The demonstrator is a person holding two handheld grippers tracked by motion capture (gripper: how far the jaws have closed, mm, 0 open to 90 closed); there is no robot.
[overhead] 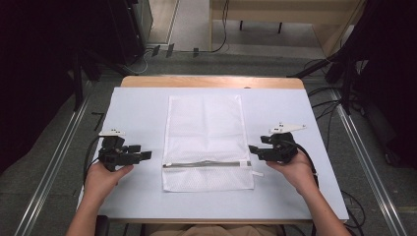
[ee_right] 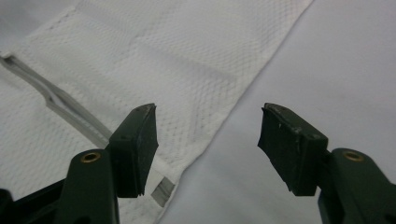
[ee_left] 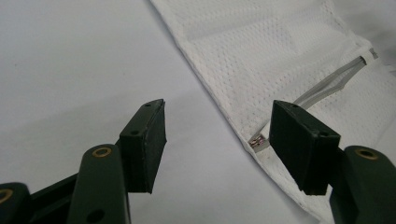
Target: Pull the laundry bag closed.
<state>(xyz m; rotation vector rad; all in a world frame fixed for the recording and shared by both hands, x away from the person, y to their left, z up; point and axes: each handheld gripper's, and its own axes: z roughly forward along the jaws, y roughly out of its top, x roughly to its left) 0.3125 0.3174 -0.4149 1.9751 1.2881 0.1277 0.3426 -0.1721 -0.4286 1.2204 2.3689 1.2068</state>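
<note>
- My left gripper [overhead: 146,155] sat on the white desk cover [overhead: 133,113] just off the mesh bag's left edge, jaws spread wide with nothing between them; bare cover lay open all around it.
- In the left gripper view, its own jaws [ee_left: 217,144] framed the bag's hemmed edge, and the metal end of the zipper [ee_left: 258,141] peeked out beside the far pad.
- The mesh bag [overhead: 204,128] lay flat in the middle of the desk, a tall rectangle of white perforated fabric with soft fold creases, its grey zipper [overhead: 206,163] running across near the end closest to me.
- A strip of wooden desk edge [overhead: 211,81] showed beyond the cover at the far side; free cover remained on both flanks of the bag.
- My right gripper [overhead: 252,148] rested near the bag's right edge at zipper level, jaws standing apart and empty.
- In the right gripper view, those jaws [ee_right: 208,140] straddled the bag's hem [ee_right: 205,144], one pad over mesh, the other over plain cover; none pressed the fabric.
</note>
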